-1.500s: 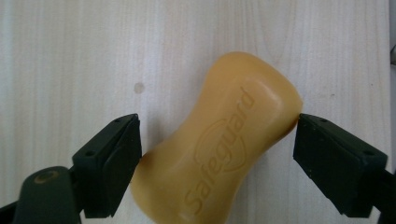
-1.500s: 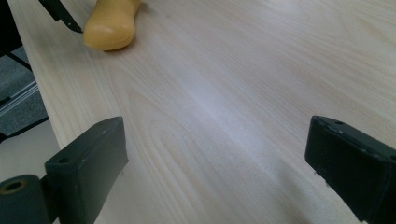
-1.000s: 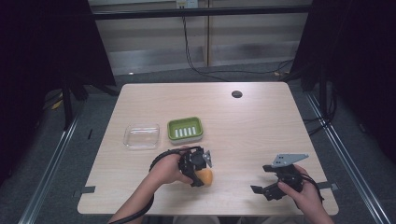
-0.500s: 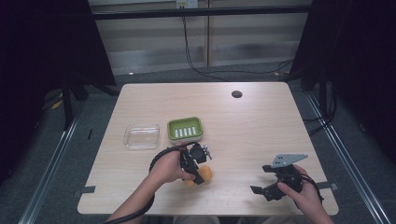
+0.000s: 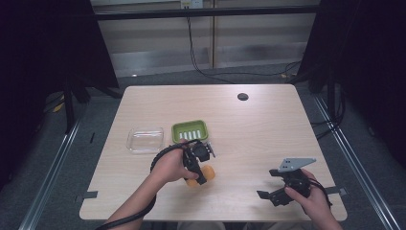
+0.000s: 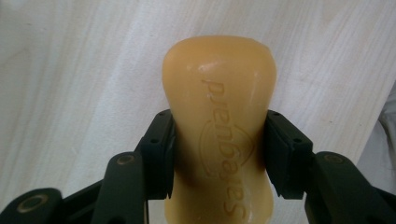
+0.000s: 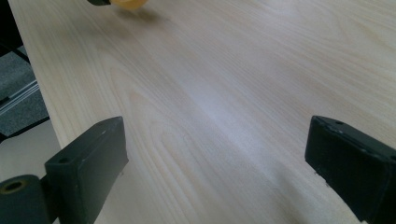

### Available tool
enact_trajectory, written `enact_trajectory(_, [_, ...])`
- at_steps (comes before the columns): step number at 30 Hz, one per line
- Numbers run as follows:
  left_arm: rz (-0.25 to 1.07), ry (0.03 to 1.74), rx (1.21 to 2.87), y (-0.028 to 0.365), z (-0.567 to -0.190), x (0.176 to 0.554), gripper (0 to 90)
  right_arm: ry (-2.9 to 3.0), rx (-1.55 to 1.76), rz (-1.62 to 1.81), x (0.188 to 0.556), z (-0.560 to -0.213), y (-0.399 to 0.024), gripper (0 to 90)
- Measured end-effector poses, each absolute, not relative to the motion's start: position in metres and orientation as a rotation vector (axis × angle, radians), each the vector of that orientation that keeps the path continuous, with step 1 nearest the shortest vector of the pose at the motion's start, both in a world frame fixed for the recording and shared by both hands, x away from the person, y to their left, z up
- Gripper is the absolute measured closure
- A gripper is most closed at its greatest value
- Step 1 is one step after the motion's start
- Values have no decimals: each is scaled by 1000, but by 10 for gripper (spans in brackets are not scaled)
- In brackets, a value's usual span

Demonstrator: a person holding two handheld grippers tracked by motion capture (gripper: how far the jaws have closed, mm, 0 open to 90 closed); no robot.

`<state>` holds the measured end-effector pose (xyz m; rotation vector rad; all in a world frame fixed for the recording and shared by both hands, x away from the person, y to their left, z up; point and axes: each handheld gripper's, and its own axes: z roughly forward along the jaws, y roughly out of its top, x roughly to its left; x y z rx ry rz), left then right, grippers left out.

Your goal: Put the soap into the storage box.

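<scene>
The left gripper (image 5: 200,173) is pinching the yellow bar of soap (image 6: 219,126), its two black pads (image 6: 161,154) pressing in on the bar's narrow waist. From above, the soap (image 5: 207,173) is sitting low over the wooden table (image 5: 268,129), toward the near edge and left of centre. Just beyond it the green soap dish (image 5: 190,131) is lying on the table, with a clear plastic lid (image 5: 145,139) resting to the left of that. Over on the near right, the right gripper (image 5: 273,194) is hovering low over bare wood, well apart from the soap, its jaws standing spread wide with nothing between them
</scene>
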<state>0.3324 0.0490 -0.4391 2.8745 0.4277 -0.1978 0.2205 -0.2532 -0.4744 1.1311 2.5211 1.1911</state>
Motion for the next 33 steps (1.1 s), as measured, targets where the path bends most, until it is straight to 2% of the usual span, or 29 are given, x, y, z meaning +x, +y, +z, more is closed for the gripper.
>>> enact_trajectory(15, [-150, 494, 2888, 58, -428, 349, 499, 2519, 1129, 1184, 221, -474, -253, 53])
enact_trajectory(24, [-93, 474, 2895, 64, -424, 361, 499, 2523, 1124, 1183, 221, -474, -252, 52])
enact_trajectory(33, [-90, 469, 2896, 64, -421, 369, 499, 2520, 1129, 1181, 220, -474, -253, 52])
